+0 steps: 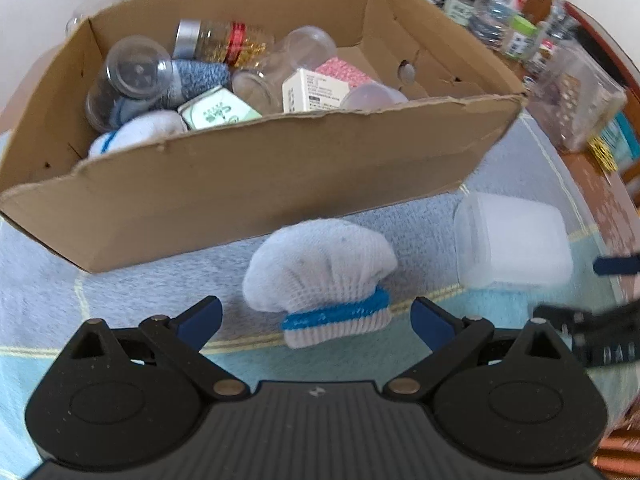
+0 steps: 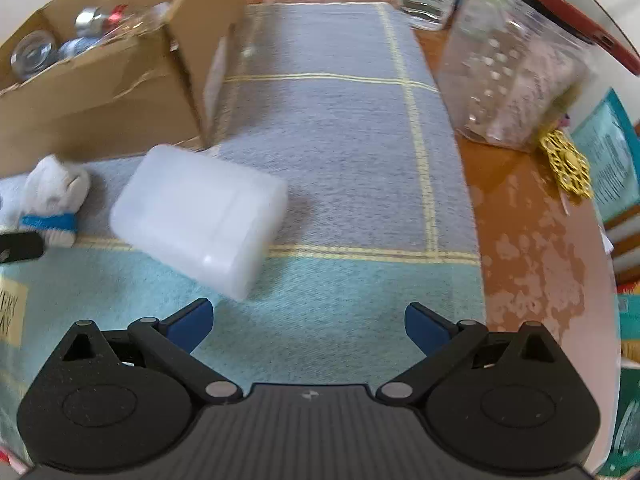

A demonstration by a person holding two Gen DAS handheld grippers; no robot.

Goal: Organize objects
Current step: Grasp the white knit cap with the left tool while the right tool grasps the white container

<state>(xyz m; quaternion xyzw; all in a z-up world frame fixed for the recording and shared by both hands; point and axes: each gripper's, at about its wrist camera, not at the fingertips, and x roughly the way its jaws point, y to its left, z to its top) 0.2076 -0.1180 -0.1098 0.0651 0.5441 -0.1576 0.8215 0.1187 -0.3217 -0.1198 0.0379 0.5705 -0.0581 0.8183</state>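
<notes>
Left gripper (image 1: 316, 318) points forward and slightly down, its blue-tipped jaws spread wide with nothing clamped between them. Right gripper (image 2: 308, 320) is angled the same way, jaws equally wide apart and gripping nothing.

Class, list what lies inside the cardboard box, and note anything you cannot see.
Inside the box: a gold-filled jar, clear cups, a blue-grey sock, a white sock, a green tin, a white carton. The heap and near wall hide the floor beneath.
</notes>
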